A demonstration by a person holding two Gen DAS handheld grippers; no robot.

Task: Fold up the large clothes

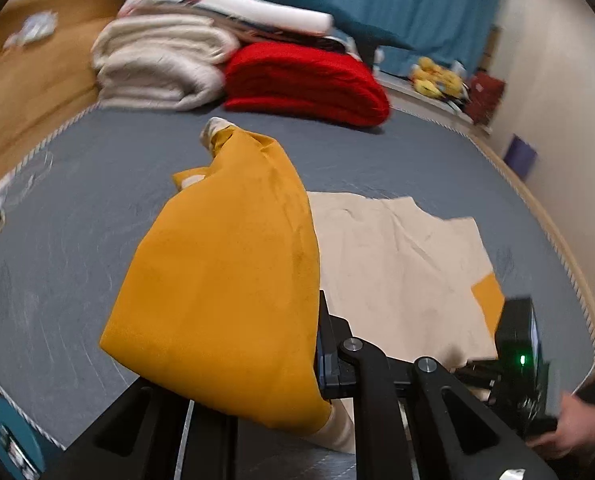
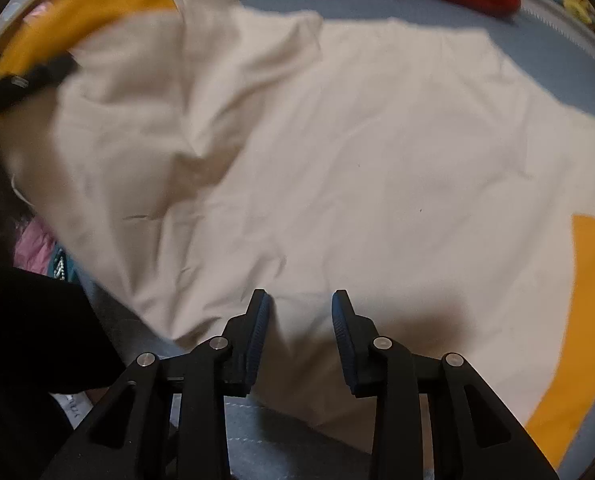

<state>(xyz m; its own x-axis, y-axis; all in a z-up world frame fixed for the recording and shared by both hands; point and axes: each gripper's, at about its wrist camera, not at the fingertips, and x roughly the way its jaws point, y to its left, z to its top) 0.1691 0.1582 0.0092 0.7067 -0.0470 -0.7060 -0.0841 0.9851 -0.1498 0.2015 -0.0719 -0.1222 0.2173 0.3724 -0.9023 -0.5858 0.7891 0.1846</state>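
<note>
Garment (image 2: pixel 337 152), beige lining up with mustard outer face at its edges, lies mostly spread on the grey bed (image 1: pixel 77 240). Nearest to me, my left gripper (image 1: pixel 317 360) has its fingers clamped on a fold of the mustard cloth, which is raised off the bed and drapes over the left finger. In the right wrist view, my right gripper (image 2: pixel 299 336) hangs just over the near beige edge, fingers parted, no cloth between them. A hand (image 1: pixel 577 424) carries that gripper at the lower right of the left view. Farther back: cream folded blankets (image 1: pixel 157 68) beside a red folded blanket (image 1: pixel 309 80). Beyond, a blue curtain (image 1: pixel 417 0).
</note>
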